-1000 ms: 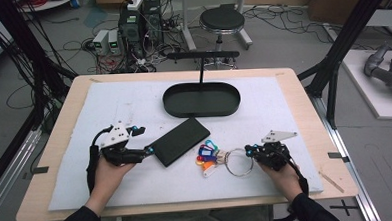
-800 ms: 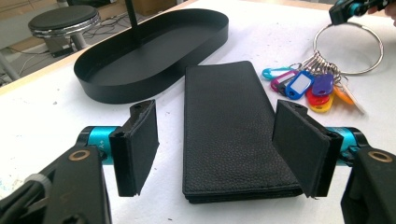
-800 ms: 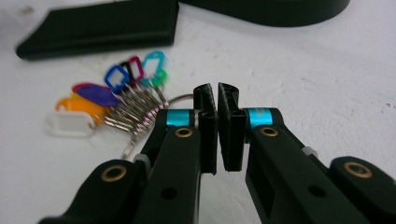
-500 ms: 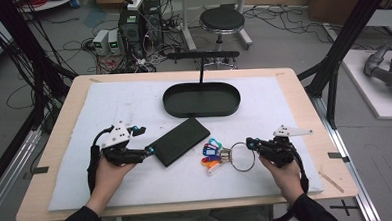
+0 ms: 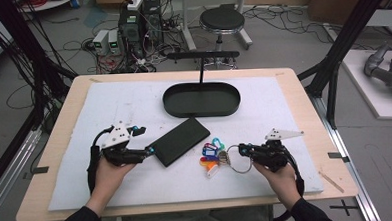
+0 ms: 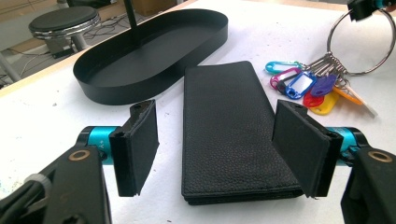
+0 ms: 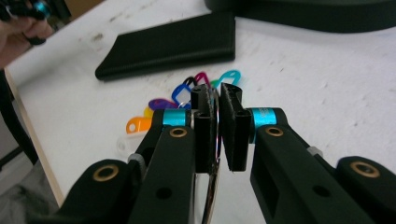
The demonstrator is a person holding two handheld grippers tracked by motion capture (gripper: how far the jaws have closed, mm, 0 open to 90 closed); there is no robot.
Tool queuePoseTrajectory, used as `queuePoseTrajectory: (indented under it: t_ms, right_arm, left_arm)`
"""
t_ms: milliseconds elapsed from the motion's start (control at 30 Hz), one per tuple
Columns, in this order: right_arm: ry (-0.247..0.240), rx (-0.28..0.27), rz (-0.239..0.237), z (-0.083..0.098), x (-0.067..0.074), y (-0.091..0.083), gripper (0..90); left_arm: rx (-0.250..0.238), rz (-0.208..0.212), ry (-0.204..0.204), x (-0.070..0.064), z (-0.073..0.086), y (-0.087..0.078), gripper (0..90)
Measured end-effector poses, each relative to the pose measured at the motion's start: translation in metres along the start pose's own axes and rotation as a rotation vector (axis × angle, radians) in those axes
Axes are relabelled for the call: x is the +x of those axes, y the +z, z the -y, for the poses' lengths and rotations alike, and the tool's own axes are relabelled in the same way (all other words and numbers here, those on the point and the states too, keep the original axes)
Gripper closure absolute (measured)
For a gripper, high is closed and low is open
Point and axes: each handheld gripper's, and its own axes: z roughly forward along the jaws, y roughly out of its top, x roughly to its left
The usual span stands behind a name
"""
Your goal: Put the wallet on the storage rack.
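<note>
Left hand-held gripper (image 6: 217,144): jaws apart, straddling near end of black wallet (image 6: 233,130), pads clear of its sides. Wallet flat on table (image 5: 133,103), long axis running away toward oval tray (image 5: 201,99). Right hand-held gripper (image 7: 216,119): just easing, key ring (image 7: 215,140) between pads; key bunch (image 5: 213,155) beside wallet.
</note>
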Motion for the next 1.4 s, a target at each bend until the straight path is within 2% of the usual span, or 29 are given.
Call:
queuePoseTrajectory:
  t_ms: [200, 333, 500, 733, 900, 1100, 1400]
  right_arm:
    - [-0.046, -0.024, 0.028, -0.005, 0.005, -0.005, 87.2]
    - [-0.071, -0.019, 0.027, -0.008, 0.005, -0.006, 87.4]
    - [-0.142, -0.026, 0.026, -0.022, 0.009, -0.01, 87.5]
    - [-0.188, -0.043, 0.003, -0.04, 0.007, -0.016, 87.6]
    - [-0.201, -0.056, -0.014, -0.051, 0.003, -0.019, 87.6]
    - [-0.237, -0.085, -0.019, -0.07, 0.001, -0.023, 87.6]
    - [-0.271, -0.116, -0.021, -0.087, 0.001, -0.026, 87.6]
  left_arm:
    - [-0.001, -0.003, 0.004, 0.0, 0.0, -0.001, 31.3]
    - [-0.001, -0.005, 0.005, 0.0, 0.0, -0.002, 31.3]
    - [-0.007, -0.007, 0.003, 0.0, -0.001, -0.003, 31.3]
    - [-0.008, -0.013, 0.004, 0.0, 0.0, -0.007, 31.3]
    - [-0.014, -0.02, -0.002, 0.001, 0.001, -0.009, 31.3]
    - [-0.014, -0.024, 0.0, 0.0, 0.001, -0.011, 31.3]
    - [-0.016, -0.027, -0.006, 0.001, 0.003, -0.013, 31.3]
